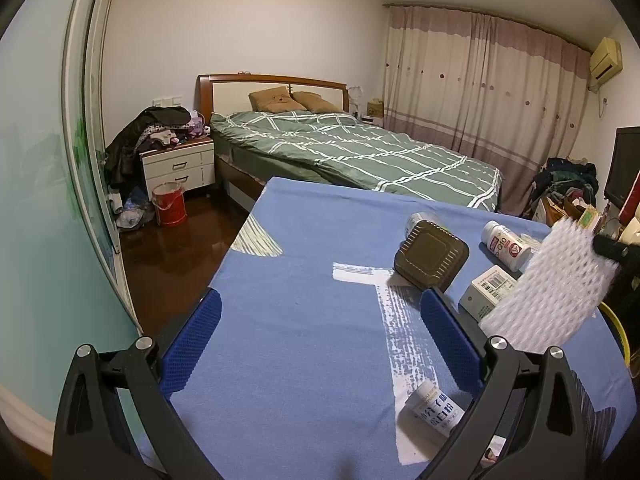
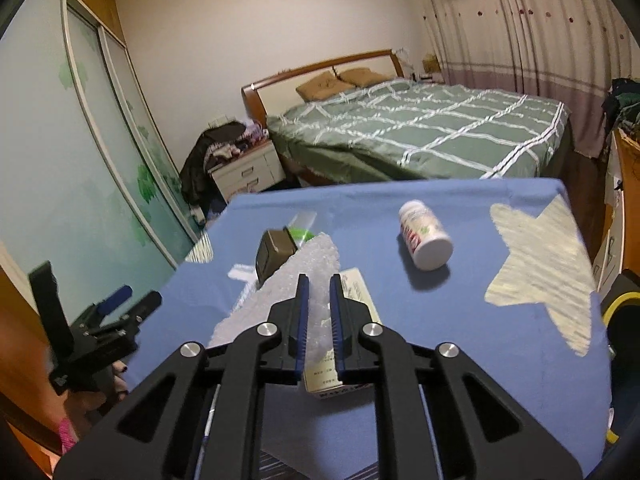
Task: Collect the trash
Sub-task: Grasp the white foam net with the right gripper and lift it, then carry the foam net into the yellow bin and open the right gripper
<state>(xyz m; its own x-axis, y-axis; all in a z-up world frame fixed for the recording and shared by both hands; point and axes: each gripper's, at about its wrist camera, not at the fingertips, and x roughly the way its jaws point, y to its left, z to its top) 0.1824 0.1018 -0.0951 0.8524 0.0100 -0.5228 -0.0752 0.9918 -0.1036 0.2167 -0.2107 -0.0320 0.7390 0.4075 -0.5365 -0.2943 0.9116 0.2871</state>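
Note:
My right gripper [image 2: 319, 280] is shut on a white foam net sleeve [image 2: 288, 284] and holds it above the blue table; the sleeve also shows in the left wrist view [image 1: 552, 284] at the right. My left gripper [image 1: 320, 312] is open and empty over the blue tablecloth [image 1: 304, 320]. On the table lie a dark square tin [image 1: 431, 256], a white pill bottle [image 1: 506, 245], a small white box [image 1: 486, 290] and a small white bottle [image 1: 436, 410] near my right finger. In the right wrist view, the tin [image 2: 272, 254], the pill bottle [image 2: 426, 236] and the box [image 2: 336, 372] show.
A red bucket [image 1: 170, 204] stands on the dark floor by the white nightstand [image 1: 178, 166]. A bed with a green quilt [image 1: 360, 152] lies behind the table. Clothes pile at the far right [image 1: 564, 184]. A sliding wardrobe [image 2: 80, 160] lines the left wall.

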